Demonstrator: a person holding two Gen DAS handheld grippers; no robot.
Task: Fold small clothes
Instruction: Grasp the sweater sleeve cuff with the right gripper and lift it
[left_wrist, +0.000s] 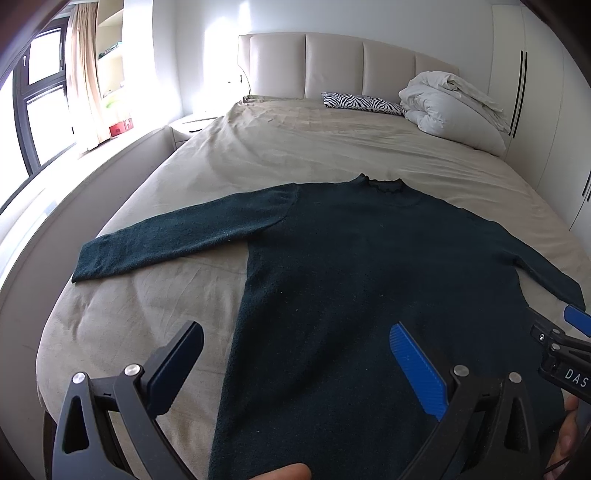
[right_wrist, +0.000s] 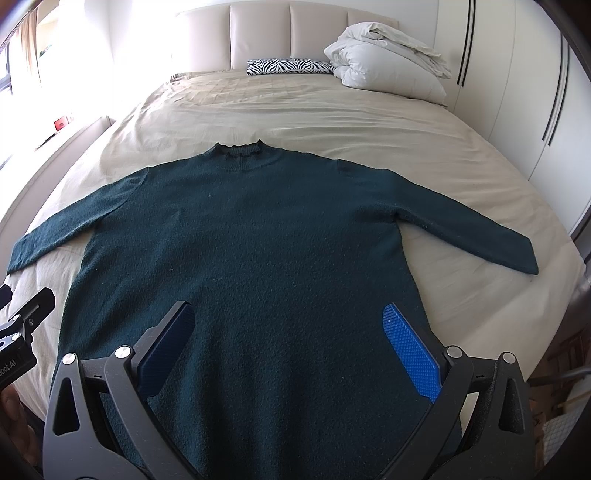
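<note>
The sweater (right_wrist: 243, 251) lies flat on the bed (right_wrist: 332, 107), sleeves out, so I'd pinch a cuff with each spread, empty gripper (left (left_wrist: 295, 369), right (right_wrist: 291, 354)) and fold inward evenly. I count 1 bed, 1 sweater, 1 duvet (right_wrist: 388, 62), 1 pillow (right_wrist: 288, 66), 2 grippers.

We are viewing a bedroom: daylight is streaming through the window (left_wrist: 40, 99) beside a padded headboard (left_wrist: 343, 66) and white wardrobe (left_wrist: 535, 110).
</note>
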